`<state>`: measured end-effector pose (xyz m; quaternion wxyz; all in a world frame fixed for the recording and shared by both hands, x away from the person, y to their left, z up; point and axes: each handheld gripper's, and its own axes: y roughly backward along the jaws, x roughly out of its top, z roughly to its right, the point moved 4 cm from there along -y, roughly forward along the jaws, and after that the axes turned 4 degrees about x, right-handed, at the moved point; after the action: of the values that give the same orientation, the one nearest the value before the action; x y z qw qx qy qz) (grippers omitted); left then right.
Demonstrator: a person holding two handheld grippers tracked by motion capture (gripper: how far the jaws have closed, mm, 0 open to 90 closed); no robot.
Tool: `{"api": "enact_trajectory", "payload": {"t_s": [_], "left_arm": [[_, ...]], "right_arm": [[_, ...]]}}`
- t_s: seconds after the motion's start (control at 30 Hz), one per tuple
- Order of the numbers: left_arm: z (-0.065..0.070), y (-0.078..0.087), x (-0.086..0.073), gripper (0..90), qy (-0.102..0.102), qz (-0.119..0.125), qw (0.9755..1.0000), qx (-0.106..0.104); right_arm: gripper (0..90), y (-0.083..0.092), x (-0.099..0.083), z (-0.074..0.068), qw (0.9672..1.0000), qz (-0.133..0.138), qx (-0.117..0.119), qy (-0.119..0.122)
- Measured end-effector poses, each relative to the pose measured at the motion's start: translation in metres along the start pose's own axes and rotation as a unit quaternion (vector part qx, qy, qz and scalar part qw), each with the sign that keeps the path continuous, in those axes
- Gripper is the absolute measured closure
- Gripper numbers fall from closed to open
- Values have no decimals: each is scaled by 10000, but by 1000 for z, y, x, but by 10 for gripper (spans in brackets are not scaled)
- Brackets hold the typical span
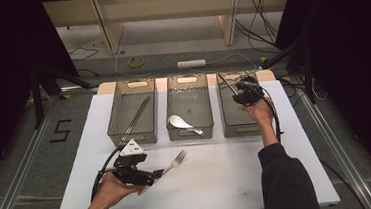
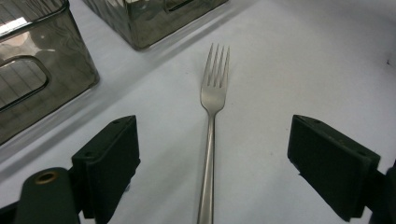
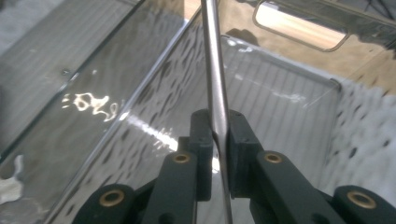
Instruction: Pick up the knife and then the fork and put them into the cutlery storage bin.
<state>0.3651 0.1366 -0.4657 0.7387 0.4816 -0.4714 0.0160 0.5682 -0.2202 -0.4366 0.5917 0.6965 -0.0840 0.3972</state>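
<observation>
Here, in the high view, a white surface (image 1: 229,176) is seen with three smoked-plastic bins in a row across the middle of the frame. Chopsticks (image 1: 137,117) lie in the left bin (image 1: 133,133), a white spoon (image 1: 181,123) in the middle bin (image 1: 190,130). At right of centre, the right claw (image 1: 239,93) is held over the right bin (image 1: 239,128). At lower left, the left claw (image 1: 160,173) is laid at the handle end of a fork (image 1: 177,160) on the surface.

In the left gripper view, the fork (image 2: 212,121) is shown as plain matte steel, tines toward the top of the frame, lying flat between the released, widely parted jaws.

In the right gripper view, a slim shiny metal utensil handle (image 3: 215,84) is clenched between the jaws, rising to the top edge above the bin's rippled floor (image 3: 261,93).

Sorting cutlery into bins appears to be in hand. Next, the handle would likely be lowered and let go, and the fork pinched squarely.
</observation>
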Motion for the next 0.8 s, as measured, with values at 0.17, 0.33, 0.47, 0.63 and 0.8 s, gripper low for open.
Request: {"api": "enact_trajectory", "payload": {"t_s": [0.17,0.33,0.47,0.63,0.8], "left_arm": [[0,0,0,163,0,-10,10000,-4],[0,0,0,164,4,-27,10000,-8],[0,0,0,163,-4,-24,10000,4],[0,0,0,164,-11,-49,10000,1],[-2,-1,-1,169,26,-157,9999,-24]], "right_arm": [[832,-6,0,2,9999,-123,-72,18],[739,-6,0,4,9995,28,101,-314],[609,1,3,2,9993,106,192,-314],[449,9,2,-3,9989,111,379,-235],[370,25,1,-14,9980,206,595,-79]]}}
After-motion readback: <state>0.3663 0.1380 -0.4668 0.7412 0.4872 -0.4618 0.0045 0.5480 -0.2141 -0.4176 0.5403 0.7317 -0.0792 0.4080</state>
